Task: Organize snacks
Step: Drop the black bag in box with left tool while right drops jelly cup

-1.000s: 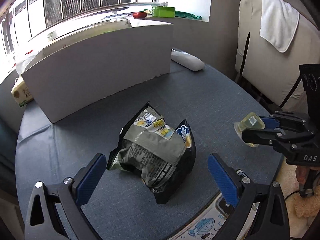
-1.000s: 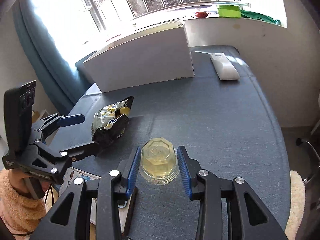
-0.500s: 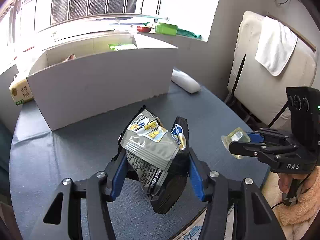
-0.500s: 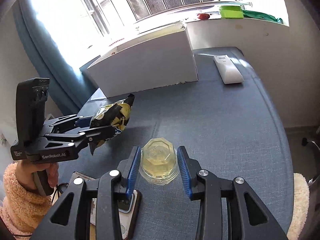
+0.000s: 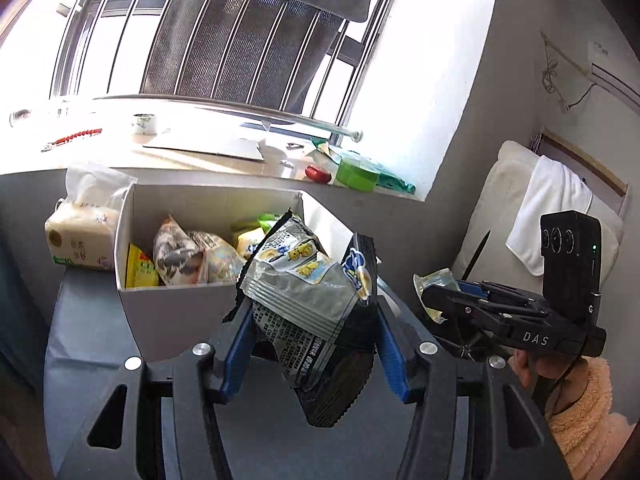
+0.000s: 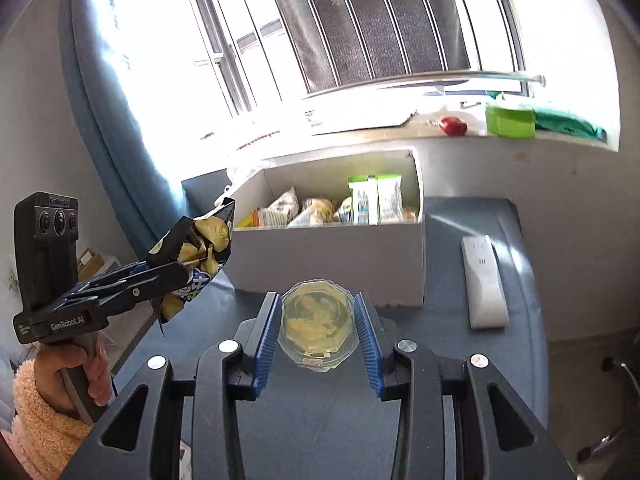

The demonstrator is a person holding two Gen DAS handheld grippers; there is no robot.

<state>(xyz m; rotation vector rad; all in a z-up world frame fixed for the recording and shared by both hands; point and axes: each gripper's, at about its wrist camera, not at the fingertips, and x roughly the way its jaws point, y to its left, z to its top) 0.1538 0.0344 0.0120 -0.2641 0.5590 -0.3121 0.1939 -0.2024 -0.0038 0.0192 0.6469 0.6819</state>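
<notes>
Both loads airborne, short of the white cardboard box (image 6: 328,264) at desk's (image 6: 516,280) window edge. Left gripper (image 5: 312,344) pinching crinkly foil snack bag (image 5: 308,296); right gripper (image 6: 318,332) clamped on clear faceted jelly cup (image 6: 318,322). Risks: slick foil sliding out, grip only low on bag; hard smooth cup popping loose if squeezed; bag snagging box's near wall w/ packets inside already crowded.
</notes>
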